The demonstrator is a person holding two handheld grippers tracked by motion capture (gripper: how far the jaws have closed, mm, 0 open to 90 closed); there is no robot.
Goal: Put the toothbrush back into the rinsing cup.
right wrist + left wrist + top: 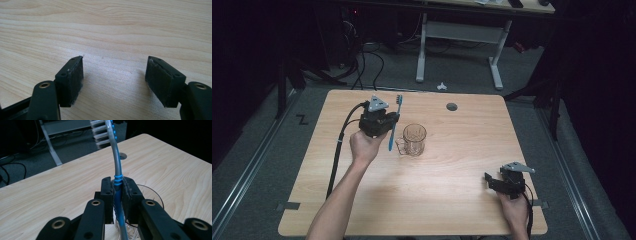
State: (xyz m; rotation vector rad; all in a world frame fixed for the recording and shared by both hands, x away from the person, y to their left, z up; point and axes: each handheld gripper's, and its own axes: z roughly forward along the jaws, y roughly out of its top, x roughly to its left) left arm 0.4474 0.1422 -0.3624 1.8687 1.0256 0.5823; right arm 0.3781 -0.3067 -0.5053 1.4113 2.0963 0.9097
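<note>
A blue and grey toothbrush (395,121) stands nearly upright in my left gripper (388,120), bristles at the top. In the left gripper view the two pads clamp its blue handle (118,192) and the bristled head (102,132) rises toward the top edge. A clear glass mug (413,139) stands on the wooden table (452,200) just right of that gripper, its rim (156,193) showing behind the jaws. My right gripper (492,181) rests near the table's front right corner, jaws wide apart over bare wood (113,72), nothing between them.
A round grey cable hole (452,106) sits near the table's far edge. Beyond the table a white desk frame (459,40) stands on the grey floor, with cables to its left. Dark surroundings flank both sides.
</note>
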